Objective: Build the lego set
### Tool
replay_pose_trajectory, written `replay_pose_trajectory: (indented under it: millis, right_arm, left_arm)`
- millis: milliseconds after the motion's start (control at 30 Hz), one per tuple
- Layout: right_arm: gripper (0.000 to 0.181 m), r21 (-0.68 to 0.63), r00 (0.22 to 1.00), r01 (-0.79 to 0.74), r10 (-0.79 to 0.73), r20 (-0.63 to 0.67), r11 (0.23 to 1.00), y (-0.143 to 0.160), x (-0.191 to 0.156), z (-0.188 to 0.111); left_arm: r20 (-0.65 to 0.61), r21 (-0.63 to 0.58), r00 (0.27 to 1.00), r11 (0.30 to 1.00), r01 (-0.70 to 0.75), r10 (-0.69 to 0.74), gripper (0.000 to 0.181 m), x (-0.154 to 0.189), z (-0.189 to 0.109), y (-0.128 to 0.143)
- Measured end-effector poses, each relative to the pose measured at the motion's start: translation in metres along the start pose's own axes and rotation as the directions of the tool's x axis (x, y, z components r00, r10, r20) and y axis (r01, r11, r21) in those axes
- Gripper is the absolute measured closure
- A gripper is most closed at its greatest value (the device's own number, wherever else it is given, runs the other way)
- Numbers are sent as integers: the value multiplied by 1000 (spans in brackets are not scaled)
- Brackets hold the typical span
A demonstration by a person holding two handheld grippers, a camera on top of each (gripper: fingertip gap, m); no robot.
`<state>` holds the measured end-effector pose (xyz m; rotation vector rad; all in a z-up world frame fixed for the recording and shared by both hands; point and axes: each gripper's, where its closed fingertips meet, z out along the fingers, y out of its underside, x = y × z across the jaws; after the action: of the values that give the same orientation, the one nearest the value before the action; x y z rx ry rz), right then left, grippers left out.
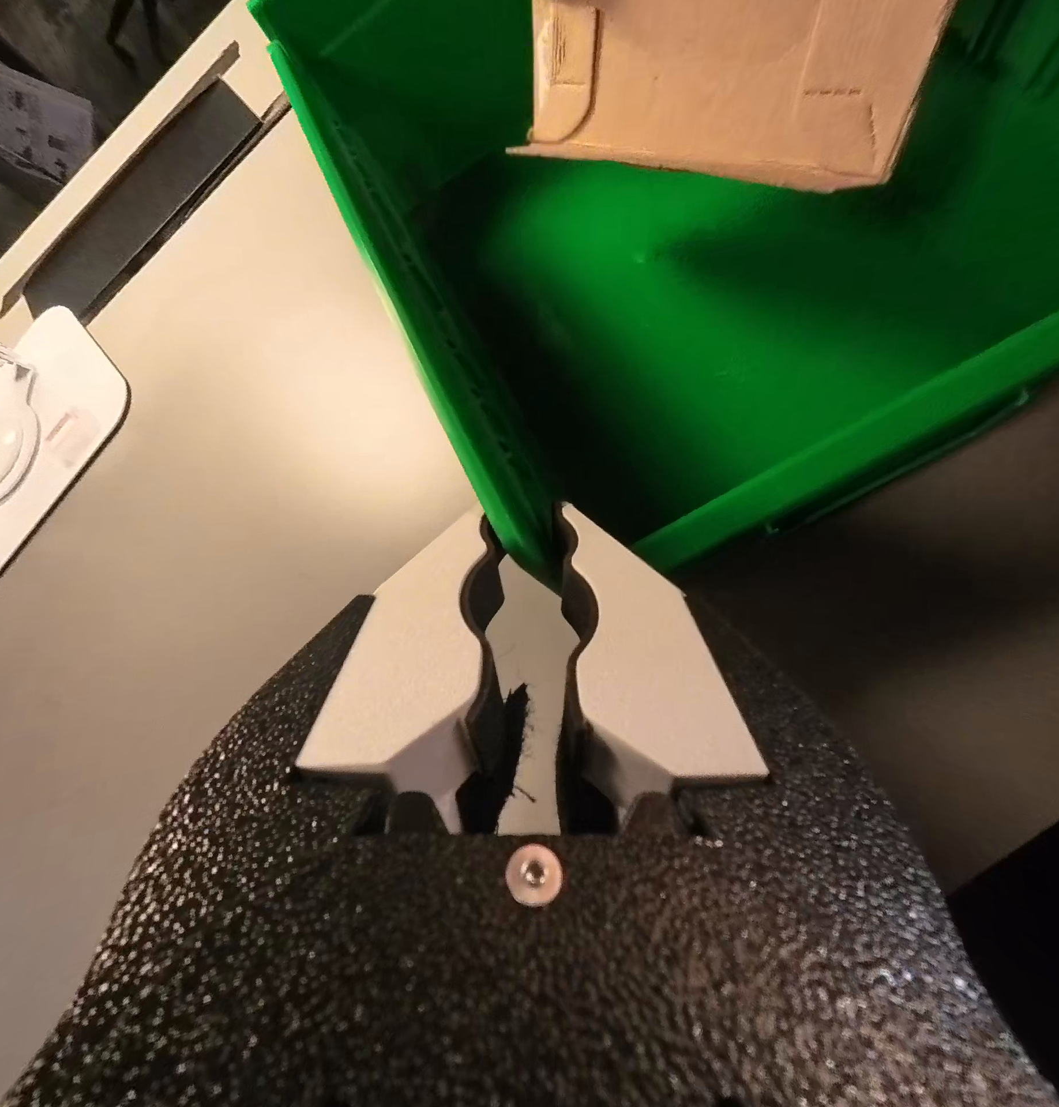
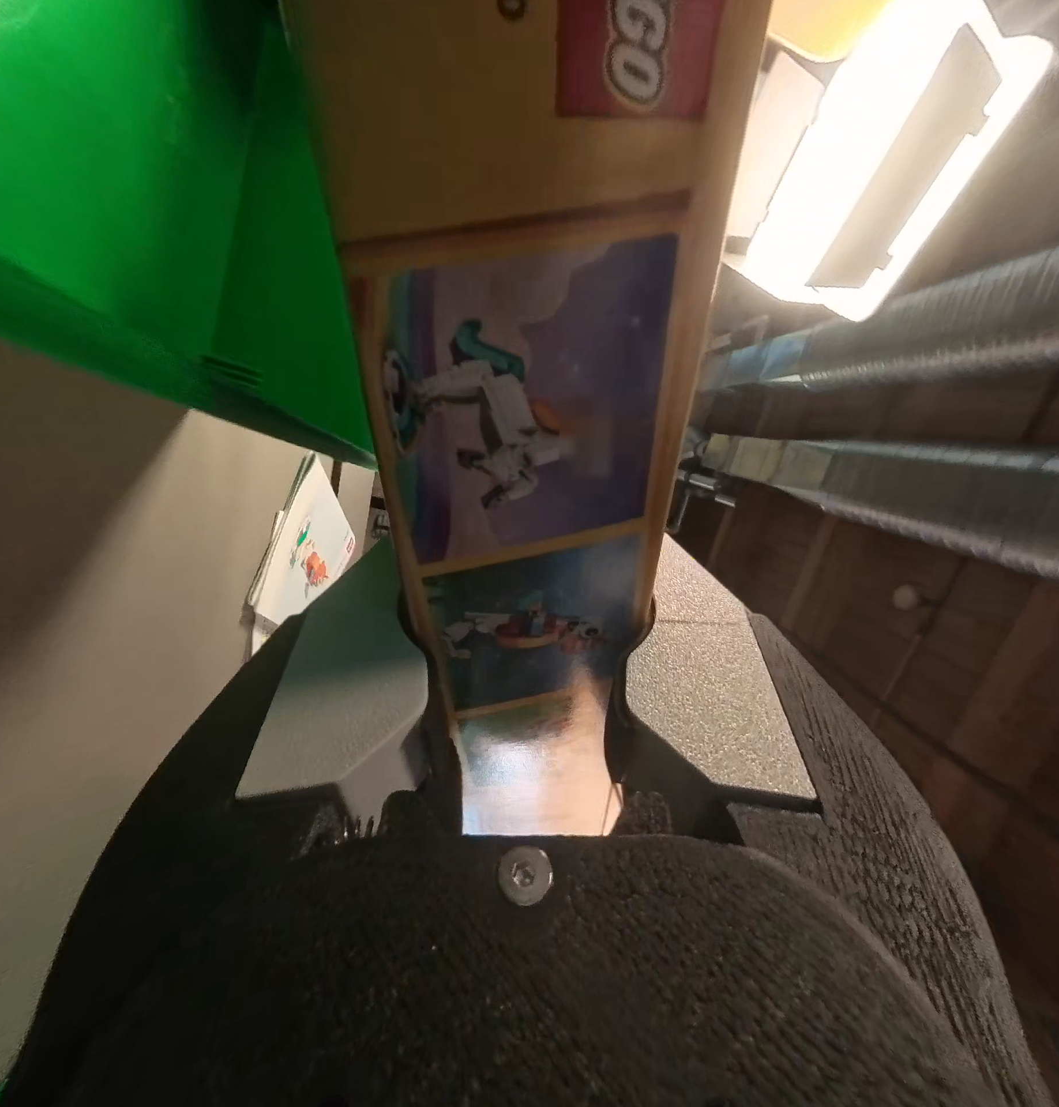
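Observation:
My left gripper (image 1: 524, 539) is shut on the near corner wall of a green plastic bin (image 1: 695, 335), which is tilted over the pale table. An open cardboard box end (image 1: 713, 90) pokes into the bin's mouth from above. My right gripper (image 2: 527, 605) is shut on the narrow side of that lego set box (image 2: 515, 251), a yellow box with pictures of built models; it holds the box upright, close against the green bin (image 2: 125, 197) on the left.
An instruction booklet (image 2: 302, 557) lies on the pale table (image 1: 245, 419) beyond the right gripper. A white device (image 1: 30, 413) sits at the table's left edge by a dark slot (image 1: 125, 203). Ceiling ducts (image 2: 934, 383) and a light panel (image 2: 910, 156) show at right. The gap from one gripper's tips to the other's is roughly 30 cm.

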<state>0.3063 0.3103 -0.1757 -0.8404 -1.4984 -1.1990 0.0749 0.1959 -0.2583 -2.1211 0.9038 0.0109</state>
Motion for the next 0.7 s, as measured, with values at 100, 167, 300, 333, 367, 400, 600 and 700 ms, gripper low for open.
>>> replay_pose_trajectory:
  millis: [100,167,300,333,367,400,600,700]
  right_arm:
    - [121,3,1000,13,-13,4,1000,-1,0,1]
    - [121,3,999,44,-44,-7,999,-1,4,2]
    - [121,17,992,125,-125,-6,992,-4,11,5]
    - [121,24,990,143,-143,1,989,-5,11,5]
    - [121,32,987,159,-160,8,987,-6,11,6]
    - [121,40,984,175,-175,15,984,-7,11,7]
    - [120,79,960,274,-278,44,959,-15,13,12]
    - [120,100,940,333,-338,45,938,-21,16,14]
  left_arm:
    - [-19,-1,1000,1000,10,-10,170,0,0,0]
    - [-18,-2,1000,1000,7,-7,170,1,0,0]
    - [-24,0,1000,1000,5,-5,170,2,1,-1]
    - [-25,1,1000,1000,6,-6,170,2,1,-2]
    - [-26,2,1000,1000,6,-6,170,2,1,-2]
    - [-26,2,1000,1000,6,-6,170,2,2,-2]
    - [-25,3,1000,1000,6,-6,170,2,3,-4]
    - [-24,3,1000,1000,7,-7,170,1,4,-4]
